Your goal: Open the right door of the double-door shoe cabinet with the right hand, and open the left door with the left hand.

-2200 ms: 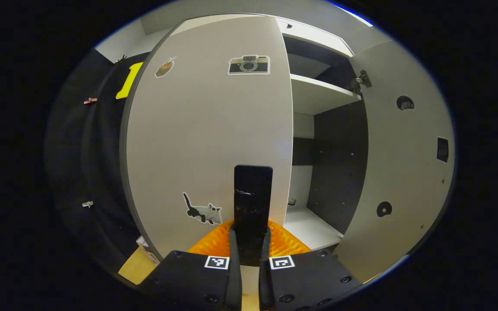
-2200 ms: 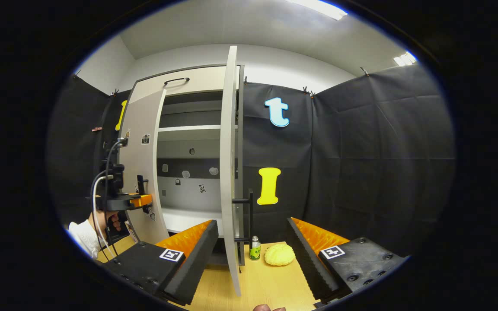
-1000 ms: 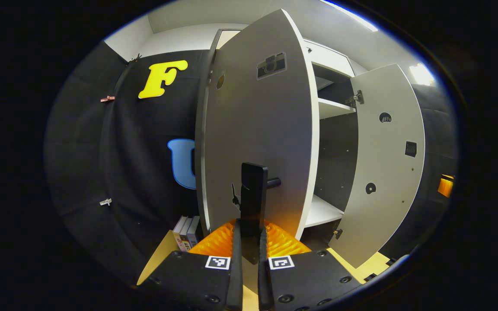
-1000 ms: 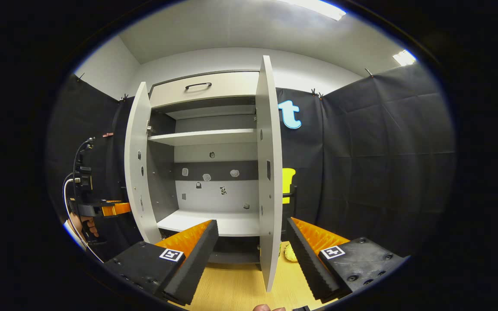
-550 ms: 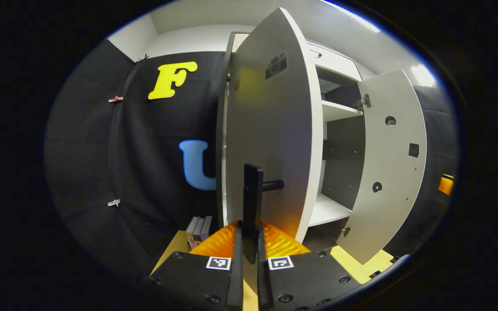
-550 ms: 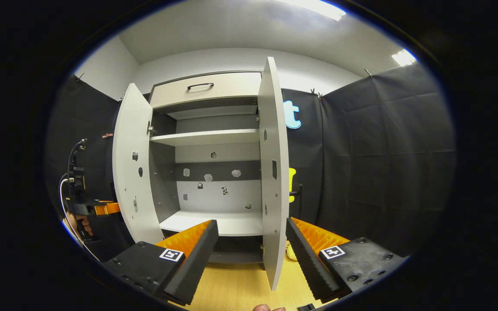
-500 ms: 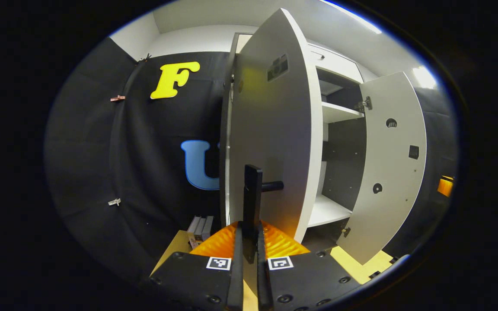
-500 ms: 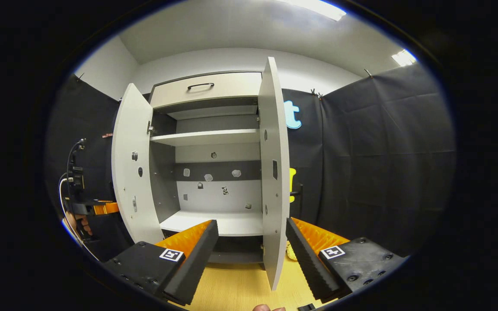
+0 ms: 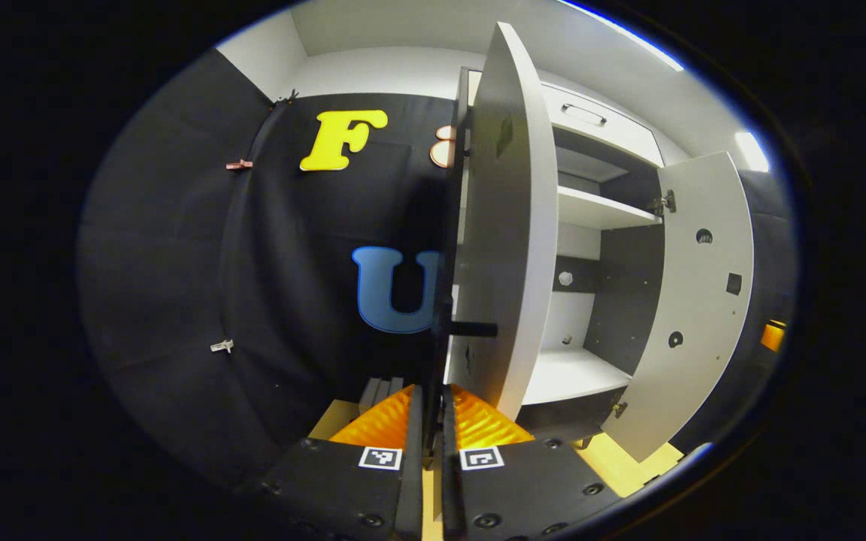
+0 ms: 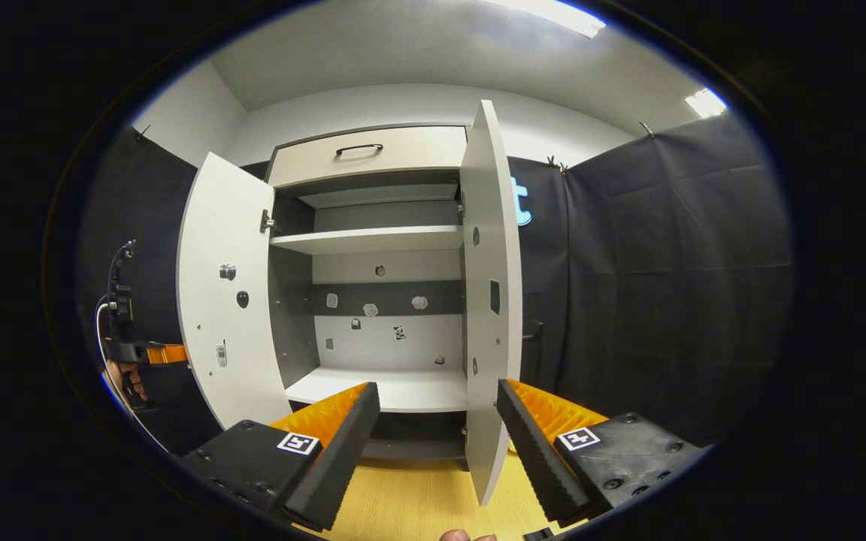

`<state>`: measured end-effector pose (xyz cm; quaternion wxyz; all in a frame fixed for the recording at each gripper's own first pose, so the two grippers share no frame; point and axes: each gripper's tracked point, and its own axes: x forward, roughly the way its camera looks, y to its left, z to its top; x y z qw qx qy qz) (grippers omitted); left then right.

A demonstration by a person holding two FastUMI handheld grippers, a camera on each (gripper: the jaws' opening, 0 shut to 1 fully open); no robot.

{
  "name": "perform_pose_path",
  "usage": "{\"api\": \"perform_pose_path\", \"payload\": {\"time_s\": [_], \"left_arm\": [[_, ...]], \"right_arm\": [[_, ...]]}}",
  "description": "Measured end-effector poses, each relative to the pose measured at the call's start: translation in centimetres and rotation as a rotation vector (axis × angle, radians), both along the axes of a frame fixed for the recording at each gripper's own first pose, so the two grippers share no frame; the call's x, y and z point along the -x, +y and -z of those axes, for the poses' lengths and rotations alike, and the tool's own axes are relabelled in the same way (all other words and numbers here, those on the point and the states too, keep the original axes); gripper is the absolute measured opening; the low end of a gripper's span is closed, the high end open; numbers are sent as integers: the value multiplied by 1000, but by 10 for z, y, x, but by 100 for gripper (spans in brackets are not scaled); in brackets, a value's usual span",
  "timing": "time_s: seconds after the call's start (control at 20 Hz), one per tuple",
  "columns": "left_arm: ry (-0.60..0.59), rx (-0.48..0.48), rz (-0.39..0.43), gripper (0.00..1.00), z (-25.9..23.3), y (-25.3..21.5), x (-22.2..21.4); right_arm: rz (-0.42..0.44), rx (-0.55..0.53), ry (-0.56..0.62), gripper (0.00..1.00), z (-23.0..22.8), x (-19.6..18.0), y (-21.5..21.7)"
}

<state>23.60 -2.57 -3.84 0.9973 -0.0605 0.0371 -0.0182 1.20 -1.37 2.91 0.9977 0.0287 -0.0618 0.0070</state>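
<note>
Fingers of my left gripper (image 9: pixel 427 421) clamped the handle (image 9: pixel 442 353), swinging the left door (image 9: pixel 508 225) out; right gripper (image 10: pixel 437 421) gaped, idle, lower centre.

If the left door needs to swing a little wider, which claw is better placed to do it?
Left. The left claw is shut on the left door's handle. The right claw hangs open in front of the cabinet, gripping nothing, near the right door.
</note>
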Motion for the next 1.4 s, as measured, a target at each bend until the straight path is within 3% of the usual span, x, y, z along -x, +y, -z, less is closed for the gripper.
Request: {"api": "perform_pose_path", "payload": {"time_s": [0.55, 0.85, 0.95, 1.0, 1.05, 1.1, 1.15, 1.3, 1.4], "left_arm": [[3, -43, -85, 13, -2, 19, 7], [-58, -49, -121, 22, -13, 19, 13], [-83, -60, -98, 32, -18, 15, 10], [-92, -65, -83, 53, -20, 12, 10], [-99, -69, -67, 46, -21, 9, 10], [-101, -72, -51, 63, -22, 6, 10], [-101, -74, -40, 63, -23, 3, 11], [-113, -76, -40, 88, -25, -2, 11], [-122, -79, -41, 96, -27, -4, 10]], "right_arm": [[-7, -8, 6, 99, -1, -1, 2], [-8, -13, 5, 99, -1, -3, 0], [-10, -18, 8, 99, 0, -5, -2], [-11, -19, 9, 99, 0, -6, -3], [-12, -19, 9, 99, 0, -7, -3], [-12, -19, 9, 99, 0, -7, -4], [-12, -17, 9, 99, 0, -8, -4], [-16, -22, 8, 99, -1, -9, -5], [-18, -21, 7, 99, 1, -10, -6]]}}
